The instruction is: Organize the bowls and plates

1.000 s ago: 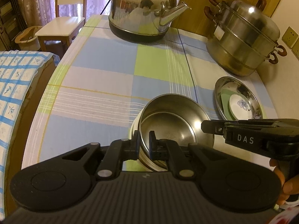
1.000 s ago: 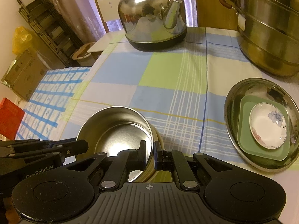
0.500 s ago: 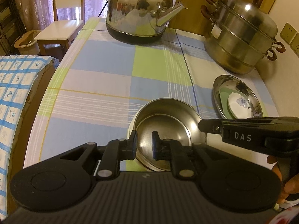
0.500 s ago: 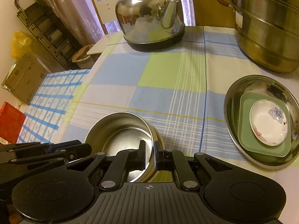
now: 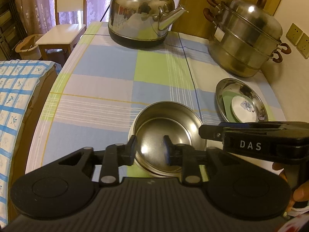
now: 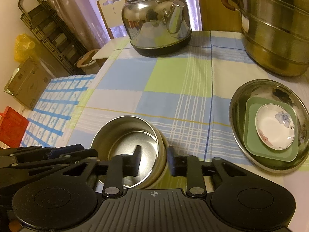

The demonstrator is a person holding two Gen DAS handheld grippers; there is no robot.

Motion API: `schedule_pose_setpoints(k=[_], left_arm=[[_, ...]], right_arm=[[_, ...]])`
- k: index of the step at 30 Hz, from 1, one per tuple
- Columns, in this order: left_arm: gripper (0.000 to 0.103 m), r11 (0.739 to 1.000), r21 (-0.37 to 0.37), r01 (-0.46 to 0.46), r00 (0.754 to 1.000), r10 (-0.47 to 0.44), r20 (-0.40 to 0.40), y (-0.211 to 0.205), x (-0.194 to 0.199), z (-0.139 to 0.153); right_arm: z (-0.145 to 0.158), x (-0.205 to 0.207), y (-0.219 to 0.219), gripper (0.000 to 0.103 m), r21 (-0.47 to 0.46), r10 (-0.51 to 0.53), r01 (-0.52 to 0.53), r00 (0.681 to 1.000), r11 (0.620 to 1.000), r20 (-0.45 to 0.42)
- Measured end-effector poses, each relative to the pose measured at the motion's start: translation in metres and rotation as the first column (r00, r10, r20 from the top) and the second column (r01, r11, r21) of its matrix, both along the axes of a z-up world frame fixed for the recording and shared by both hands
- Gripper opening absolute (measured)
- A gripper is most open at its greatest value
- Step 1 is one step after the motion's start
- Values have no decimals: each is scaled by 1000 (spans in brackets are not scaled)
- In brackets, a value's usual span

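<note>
The steel bowl [image 5: 170,135] sat on the checked cloth of the bench [image 5: 108,81], near the front edge, nested inside a pale bowl [image 5: 133,133] whose rim showed just around it. The left hand-held gripper [image 5: 149,147] had just been opening; its jaws stood apart astride the bowl's near-left wall, one finger outside the rim and the other inside, and the pads no longer pressed on the metal. The right hand-held gripper [image 6: 153,159] had likewise just been opening, its jaws apart astride the bowl's right wall, one finger inside and one outside, with a clear gap on each side. In the left wrist view the right tool's black body, marked DAS, reached in from the right with fingertips of a hand [image 5: 300,194] behind it.

To the right, well apart from the bowls, a steel plate [image 6: 241,100] held a green square dish [image 6: 251,135], and a small white saucer [image 6: 274,127] with a blue flower lay in that. At the far end of the bench stood a steel kettle [image 5: 143,15] and a stacked steamer pot [image 5: 247,38]. A white chair [image 5: 63,27] stood beyond the bench
</note>
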State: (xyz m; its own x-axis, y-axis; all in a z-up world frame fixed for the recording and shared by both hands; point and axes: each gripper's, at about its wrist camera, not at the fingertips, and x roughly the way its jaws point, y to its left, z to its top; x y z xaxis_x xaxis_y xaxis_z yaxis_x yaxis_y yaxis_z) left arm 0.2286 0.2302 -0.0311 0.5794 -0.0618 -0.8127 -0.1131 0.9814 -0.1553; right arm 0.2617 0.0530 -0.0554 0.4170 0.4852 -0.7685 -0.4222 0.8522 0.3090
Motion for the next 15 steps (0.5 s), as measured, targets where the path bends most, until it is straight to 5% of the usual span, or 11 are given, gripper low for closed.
schedule_pose_setpoints(k=[8, 15], left_arm=[[64, 1000, 27, -8, 1000, 7, 20, -8, -14, 8], [73, 999, 35, -15, 1000, 14, 27, -15, -31, 13]], right_arm=[[3, -12, -13, 63, -4, -15, 15, 1000, 1000, 23], [4, -24, -31, 75, -10, -29, 29, 999, 1000, 36]])
